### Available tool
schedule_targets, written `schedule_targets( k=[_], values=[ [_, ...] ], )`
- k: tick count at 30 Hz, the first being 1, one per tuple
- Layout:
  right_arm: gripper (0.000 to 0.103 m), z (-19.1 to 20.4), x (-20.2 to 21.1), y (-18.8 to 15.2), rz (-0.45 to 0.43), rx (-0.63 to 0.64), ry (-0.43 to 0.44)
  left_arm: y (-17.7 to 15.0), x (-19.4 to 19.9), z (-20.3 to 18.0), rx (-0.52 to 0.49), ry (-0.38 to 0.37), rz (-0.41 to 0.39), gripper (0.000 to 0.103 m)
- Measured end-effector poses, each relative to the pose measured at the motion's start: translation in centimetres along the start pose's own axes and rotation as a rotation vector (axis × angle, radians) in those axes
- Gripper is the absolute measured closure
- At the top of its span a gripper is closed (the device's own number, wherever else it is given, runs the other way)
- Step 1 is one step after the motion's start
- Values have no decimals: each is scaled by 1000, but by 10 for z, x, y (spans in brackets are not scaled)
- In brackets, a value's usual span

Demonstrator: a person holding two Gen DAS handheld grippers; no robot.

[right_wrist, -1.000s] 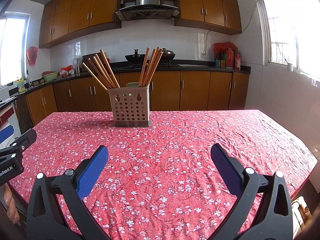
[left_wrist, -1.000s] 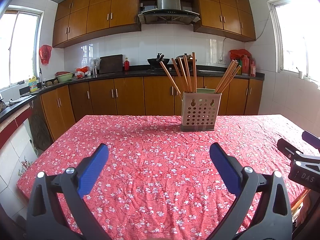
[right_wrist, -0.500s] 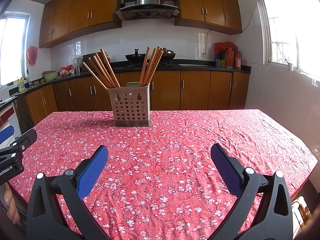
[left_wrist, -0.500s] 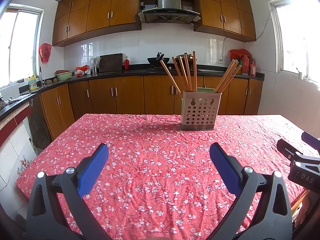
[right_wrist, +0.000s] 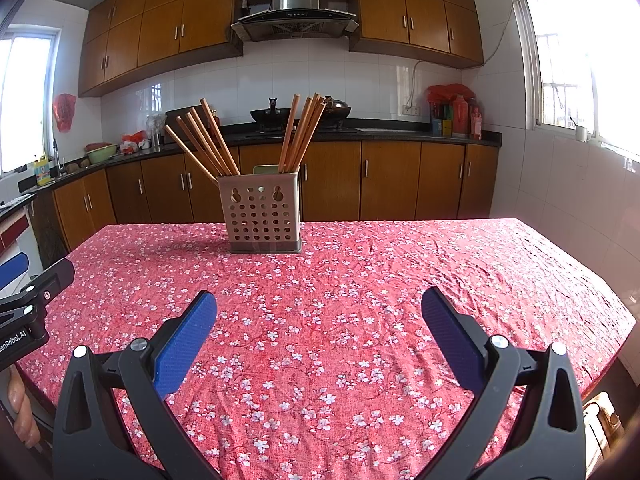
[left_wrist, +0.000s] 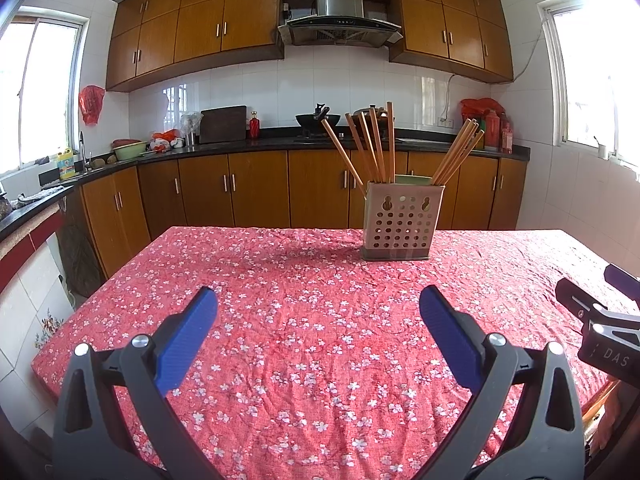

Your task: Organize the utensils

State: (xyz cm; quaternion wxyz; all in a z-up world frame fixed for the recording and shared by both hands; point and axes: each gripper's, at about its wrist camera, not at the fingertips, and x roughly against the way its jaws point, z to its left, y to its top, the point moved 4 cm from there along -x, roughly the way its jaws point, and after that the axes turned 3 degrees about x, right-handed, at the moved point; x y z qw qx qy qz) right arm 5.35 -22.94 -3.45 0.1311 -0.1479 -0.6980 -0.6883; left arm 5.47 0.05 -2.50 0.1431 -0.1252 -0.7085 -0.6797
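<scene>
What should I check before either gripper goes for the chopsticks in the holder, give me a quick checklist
1. Left gripper open, nothing held: ok.
2. Right gripper open, nothing held: ok.
3. Utensil holder upright on the tablecloth: ok.
4. Chopsticks stand in two leaning bunches, tops free to pinch: ok.
5. Cloth between grippers and holder free of obstacles: ok.
6. How the holder is divided inside: cannot tell.

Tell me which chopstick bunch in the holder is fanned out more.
The left bunch: its sticks splay apart and lean left. The right bunch stays packed tight in the holder, leaning right.
</scene>
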Motion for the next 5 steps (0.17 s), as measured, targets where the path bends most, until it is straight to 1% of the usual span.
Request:
schedule_targets(
  k=[5],
  values=[
    [2,0,0,0,1,0,0,1,-1,-1,1,-3,6,4]
  ],
)
